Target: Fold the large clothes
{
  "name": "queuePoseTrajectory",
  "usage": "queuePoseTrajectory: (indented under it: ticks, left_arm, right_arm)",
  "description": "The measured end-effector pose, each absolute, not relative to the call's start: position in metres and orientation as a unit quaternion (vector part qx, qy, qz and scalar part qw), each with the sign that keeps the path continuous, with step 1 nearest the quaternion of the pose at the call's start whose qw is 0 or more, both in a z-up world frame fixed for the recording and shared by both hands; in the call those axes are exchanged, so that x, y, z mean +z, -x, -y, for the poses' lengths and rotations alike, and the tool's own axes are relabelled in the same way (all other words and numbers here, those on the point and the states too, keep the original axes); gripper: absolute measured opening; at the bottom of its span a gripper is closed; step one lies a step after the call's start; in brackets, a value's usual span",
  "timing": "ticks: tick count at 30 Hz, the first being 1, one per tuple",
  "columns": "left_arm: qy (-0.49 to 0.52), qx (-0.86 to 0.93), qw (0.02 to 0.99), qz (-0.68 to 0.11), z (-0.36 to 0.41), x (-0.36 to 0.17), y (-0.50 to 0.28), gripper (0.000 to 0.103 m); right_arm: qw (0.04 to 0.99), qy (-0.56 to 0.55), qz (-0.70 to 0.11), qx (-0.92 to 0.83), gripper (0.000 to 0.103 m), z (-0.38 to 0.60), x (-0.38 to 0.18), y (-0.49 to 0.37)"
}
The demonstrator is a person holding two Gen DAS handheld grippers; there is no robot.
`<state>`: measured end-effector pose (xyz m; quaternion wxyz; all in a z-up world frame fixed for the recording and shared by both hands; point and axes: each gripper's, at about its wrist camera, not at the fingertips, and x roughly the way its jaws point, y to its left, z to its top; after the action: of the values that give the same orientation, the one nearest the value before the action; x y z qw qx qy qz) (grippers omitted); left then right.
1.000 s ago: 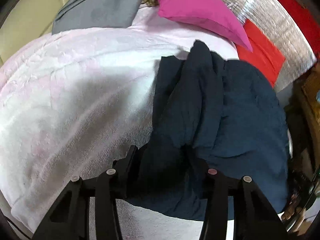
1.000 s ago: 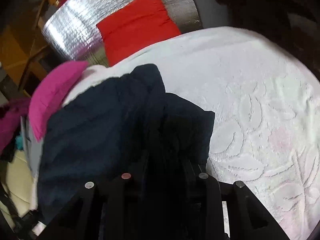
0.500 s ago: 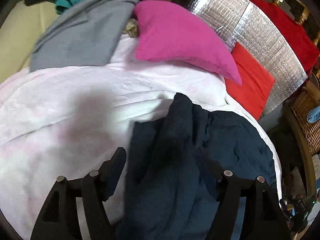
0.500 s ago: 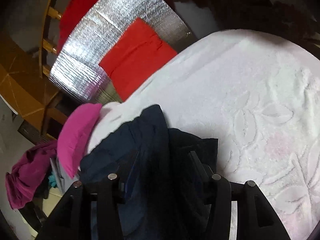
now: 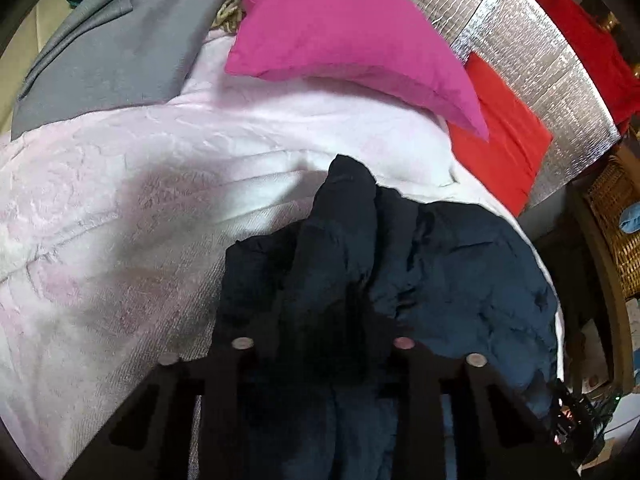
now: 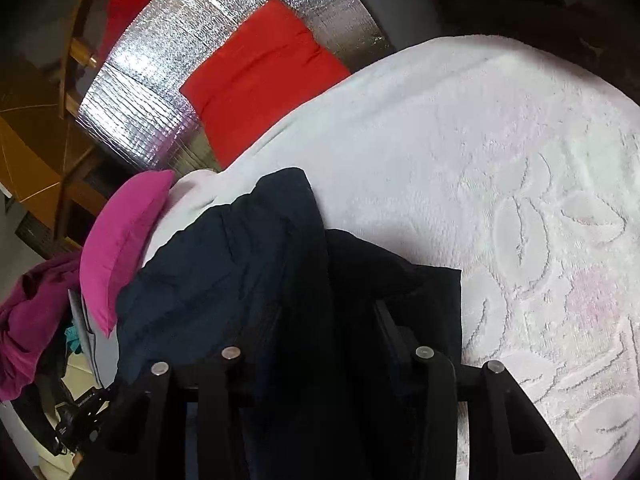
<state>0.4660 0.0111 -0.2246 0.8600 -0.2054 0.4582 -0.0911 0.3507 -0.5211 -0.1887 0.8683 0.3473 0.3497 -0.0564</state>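
Observation:
A large dark navy garment [image 5: 460, 280] lies bunched on the white and pink bedspread [image 5: 120, 208]. My left gripper [image 5: 320, 320] is shut on a thick fold of its near edge, and the cloth hides the fingertips. In the right wrist view the same garment [image 6: 224, 280] drapes between the fingers of my right gripper [image 6: 324, 320], which is shut on another bunch of it. The garment's far end trails toward the pillows.
A magenta pillow [image 5: 344, 28] and a grey garment [image 5: 116, 48] lie at the bed's head. A red cushion [image 6: 260, 76] leans on a silver foil panel [image 6: 160, 80]. A wicker basket [image 5: 616, 224] stands at the right. The embossed bedspread [image 6: 500, 168] stretches to the right.
Both grippers have shifted with the navy garment, which is now more bunched up. The left view dipped back toward the bed; the pillows look nearer.

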Motion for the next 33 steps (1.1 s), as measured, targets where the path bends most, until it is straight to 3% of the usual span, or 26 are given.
queuePoseTrajectory:
  ticks: [3,6,17,21,24,26,30,33]
  left_arm:
    - [0.215,-0.093,0.865,-0.443,-0.014,-0.216,-0.459,0.014]
    - [0.203,-0.095,0.878,-0.423,-0.014,-0.201,-0.449,0.010]
    - [0.176,-0.058,0.864,-0.468,-0.009,-0.227,-0.462,0.011]
    - [0.161,-0.041,0.867,-0.470,-0.006,-0.218,-0.458,0.017]
    - [0.149,-0.016,0.877,-0.457,-0.008,-0.199,-0.446,0.028]
    - [0.137,0.001,0.888,-0.438,-0.011,-0.185,-0.435,0.029]
    - [0.113,-0.008,0.906,-0.407,-0.005,-0.162,-0.405,0.040]
    - [0.088,-0.028,0.904,-0.418,0.006,-0.165,-0.389,0.041]
  right_arm:
    - [0.878,-0.340,-0.332,-0.059,0.046,0.517,-0.184,-0.348]
    - [0.889,-0.317,-0.324,-0.059,0.046,0.507,-0.176,-0.346]
    - [0.890,-0.296,-0.339,-0.077,0.048,0.503,-0.178,-0.348]
    - [0.897,-0.290,-0.324,-0.079,0.048,0.504,-0.163,-0.339]
    - [0.912,-0.271,-0.297,-0.080,0.048,0.501,-0.144,-0.322]
    - [0.918,-0.264,-0.287,-0.073,0.048,0.499,-0.134,-0.315]
    - [0.917,-0.256,-0.303,-0.042,0.042,0.484,-0.127,-0.306]
    - [0.915,-0.240,-0.324,-0.024,0.042,0.468,-0.127,-0.298]
